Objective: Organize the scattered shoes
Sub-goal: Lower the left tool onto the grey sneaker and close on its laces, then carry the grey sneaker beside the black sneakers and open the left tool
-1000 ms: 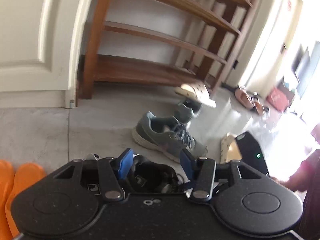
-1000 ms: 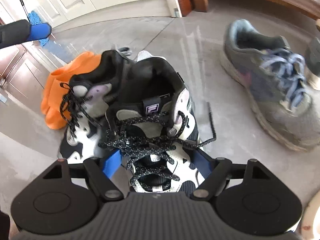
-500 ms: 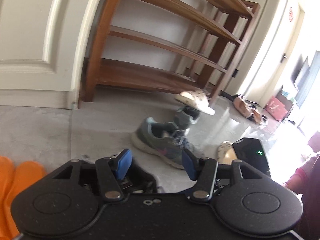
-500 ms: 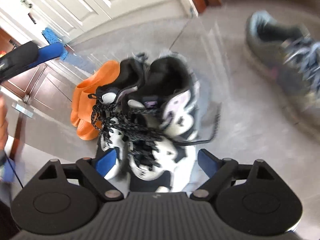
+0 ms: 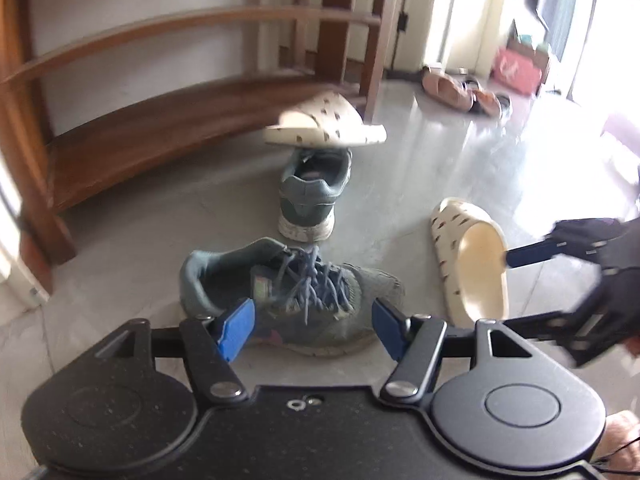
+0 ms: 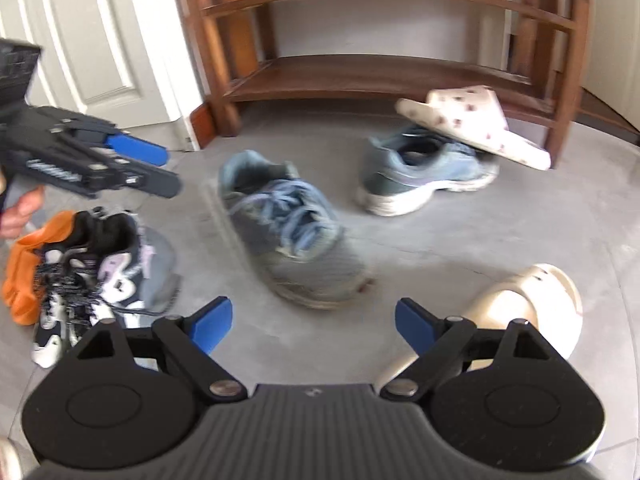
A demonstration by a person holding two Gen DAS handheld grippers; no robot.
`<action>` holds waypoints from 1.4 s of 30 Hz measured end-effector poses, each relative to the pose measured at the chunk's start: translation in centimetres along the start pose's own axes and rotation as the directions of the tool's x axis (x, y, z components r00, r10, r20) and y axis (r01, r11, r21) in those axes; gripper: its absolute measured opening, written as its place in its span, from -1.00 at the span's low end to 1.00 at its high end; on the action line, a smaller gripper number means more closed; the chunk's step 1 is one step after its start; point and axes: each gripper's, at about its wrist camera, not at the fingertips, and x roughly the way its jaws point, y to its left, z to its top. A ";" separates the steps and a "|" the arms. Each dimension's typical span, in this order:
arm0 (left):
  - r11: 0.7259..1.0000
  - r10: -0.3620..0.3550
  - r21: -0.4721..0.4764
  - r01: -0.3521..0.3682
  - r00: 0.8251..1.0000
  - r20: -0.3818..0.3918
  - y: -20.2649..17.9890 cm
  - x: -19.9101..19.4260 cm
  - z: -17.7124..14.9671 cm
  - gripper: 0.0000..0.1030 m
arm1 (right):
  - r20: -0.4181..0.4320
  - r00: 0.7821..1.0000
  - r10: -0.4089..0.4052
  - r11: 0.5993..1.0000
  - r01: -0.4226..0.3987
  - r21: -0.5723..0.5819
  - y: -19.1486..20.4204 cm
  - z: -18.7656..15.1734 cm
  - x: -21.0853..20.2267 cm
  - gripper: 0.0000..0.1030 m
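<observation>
A grey sneaker with blue laces (image 5: pixel 296 296) lies on the floor right in front of my left gripper (image 5: pixel 313 332), which is open and holds nothing. Its mate (image 5: pixel 310 192) lies farther back, with a cream spotted slipper (image 5: pixel 324 124) resting on it. A second cream slipper (image 5: pixel 468 256) lies to the right, beside my right gripper (image 5: pixel 507 290). In the right wrist view my right gripper (image 6: pixel 314 326) is open and empty, short of the near grey sneaker (image 6: pixel 288 224). Black-and-white sneakers (image 6: pixel 88 272) lie at the left below my left gripper (image 6: pixel 170 172).
A wooden shoe rack (image 6: pixel 380 76) with bare shelves stands against the wall behind the shoes. Orange slippers (image 6: pixel 24 272) lie at the far left by a white door (image 6: pixel 100 40). Pink sandals (image 5: pixel 444 88) lie beyond the rack near a bright doorway.
Both grippers swung away from the black-and-white sneakers toward the grey sneakers and the rack. The right gripper's fingers, which flanked that pair, opened wider and now frame bare floor.
</observation>
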 end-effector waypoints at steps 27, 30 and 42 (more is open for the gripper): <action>0.892 -0.282 0.333 0.306 0.952 -0.118 -4.7 1.1 -2.4 -0.99 | 0.052 0.999 0.015 0.998 -0.018 0.062 -2.4 -0.4 -2.8 0.76; 0.791 -0.259 0.538 0.291 0.956 -0.136 -7.6 -0.1 -4.1 -0.99 | 0.043 0.999 0.012 0.998 -0.015 0.058 -2.8 -0.7 -3.3 0.76; 0.623 -0.046 0.768 0.148 0.987 -0.153 -9.4 -0.7 -7.0 -0.55 | -0.113 0.981 0.158 0.983 -0.167 -0.074 -0.3 -4.0 -2.4 0.76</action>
